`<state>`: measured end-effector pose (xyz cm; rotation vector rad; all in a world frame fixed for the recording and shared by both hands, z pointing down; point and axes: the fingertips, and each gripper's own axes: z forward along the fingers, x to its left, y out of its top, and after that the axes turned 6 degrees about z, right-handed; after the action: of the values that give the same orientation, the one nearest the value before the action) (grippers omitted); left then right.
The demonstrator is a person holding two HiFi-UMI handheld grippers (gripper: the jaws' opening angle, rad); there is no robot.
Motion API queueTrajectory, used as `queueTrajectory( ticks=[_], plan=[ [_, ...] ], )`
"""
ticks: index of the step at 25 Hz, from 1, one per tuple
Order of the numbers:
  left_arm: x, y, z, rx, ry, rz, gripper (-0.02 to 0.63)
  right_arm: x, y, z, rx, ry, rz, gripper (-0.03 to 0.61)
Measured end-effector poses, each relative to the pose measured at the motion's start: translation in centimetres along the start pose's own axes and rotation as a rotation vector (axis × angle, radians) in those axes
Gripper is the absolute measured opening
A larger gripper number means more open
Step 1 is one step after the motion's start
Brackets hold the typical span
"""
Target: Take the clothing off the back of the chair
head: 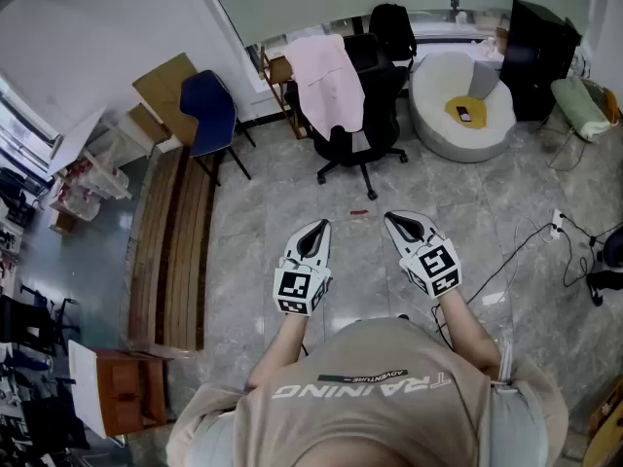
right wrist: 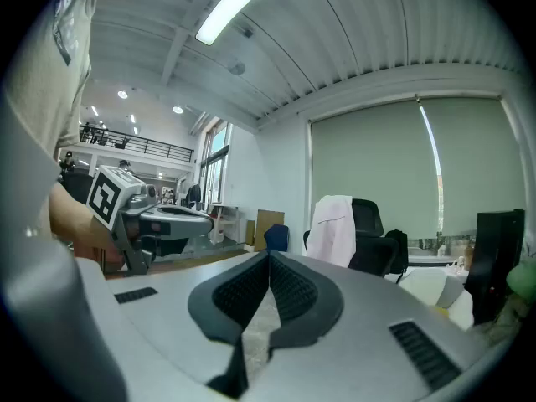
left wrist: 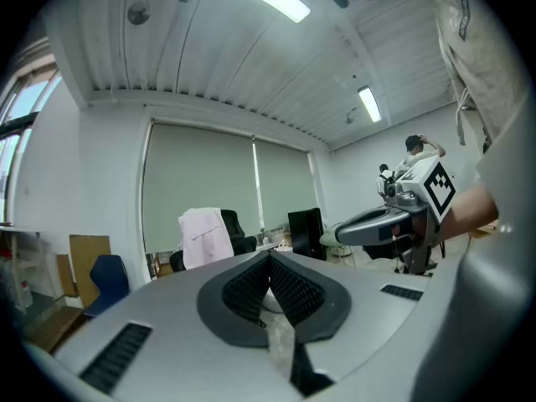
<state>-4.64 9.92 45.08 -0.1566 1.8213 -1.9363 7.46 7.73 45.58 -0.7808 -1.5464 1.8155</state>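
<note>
1. Clothing (head: 326, 84): pale pink, draped over the black chair's (head: 378, 71) back; likely light, soft, limp.
2. Best hold, probably: fabric bunched at the chair's top edge.
3. Left tongs (head: 319, 226), right tongs (head: 393, 218): closed, empty, well short of the chair.

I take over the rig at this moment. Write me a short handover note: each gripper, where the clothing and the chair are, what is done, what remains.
Left gripper: jaws together, nothing held.
Right gripper: jaws together, nothing held.
Both are held side by side in front of the person, over bare floor, well short of the chair.
Pink garment: draped over the back of the black office chair, ahead of the grippers.
Done: nothing yet; the garment is untouched.
Left: go to the chair, open the jaws, grip the garment, lift it off the back.
</note>
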Motion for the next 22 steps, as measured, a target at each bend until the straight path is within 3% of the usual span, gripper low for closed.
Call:
queueTrajectory(
  ticks=[9, 22],
  plan=[
    [3.2, 0.1, 0.5, -0.005, 0.018, 0.003, 0.012, 0.6, 0.8, 1.2, -0.002, -0.006, -0.019, 0.031],
    [2.1, -0.9, 1.4, -0.009, -0.04, -0.029, 0.012, 0.3, -0.1, 0.6, 0.005, -0.048, 0.006, 0.032]
  ],
)
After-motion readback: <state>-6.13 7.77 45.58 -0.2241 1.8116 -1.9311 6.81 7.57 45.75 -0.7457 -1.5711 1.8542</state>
